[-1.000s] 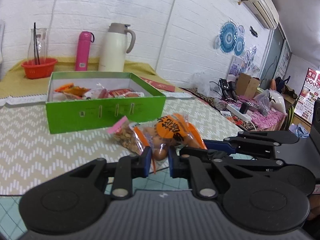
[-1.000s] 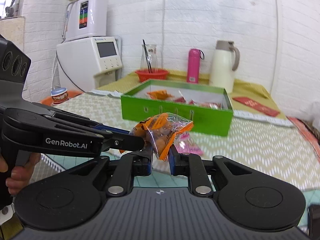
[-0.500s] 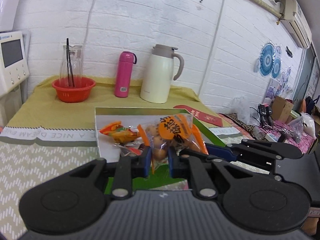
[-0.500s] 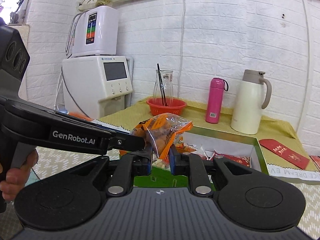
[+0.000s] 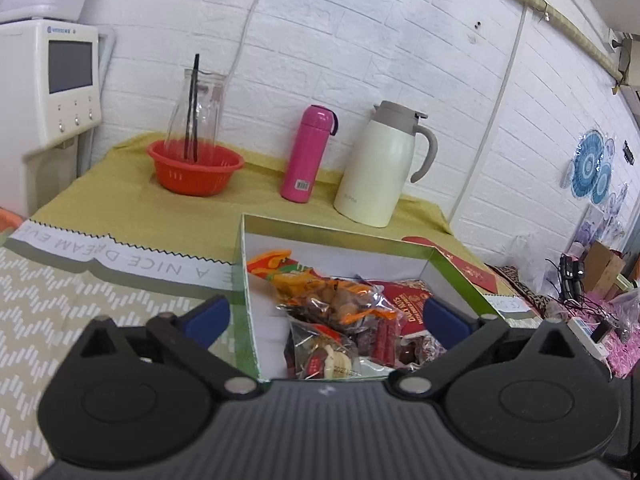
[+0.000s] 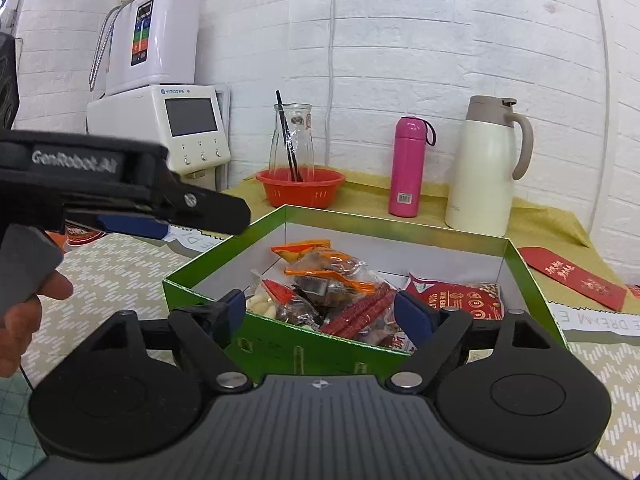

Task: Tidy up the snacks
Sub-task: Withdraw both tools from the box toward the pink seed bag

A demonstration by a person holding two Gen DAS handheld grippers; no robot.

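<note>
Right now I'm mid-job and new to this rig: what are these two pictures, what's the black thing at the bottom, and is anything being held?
There is no robot arm. A person holds a two-finger gripper in each hand, and each carries a fisheye camera looking forward along its fingers.

One picture is from the left gripper, the other from the right gripper. The black shape at the bottom is the gripper's own body, and the blue pads are its fingertips. Both stand wide open, holding nothing.

Below them sits a green box with snack packets lying inside. Behind it stand a red basket, a pink bottle and a white jug. The black bar at left in the right view is the left gripper seen from the side.
</note>
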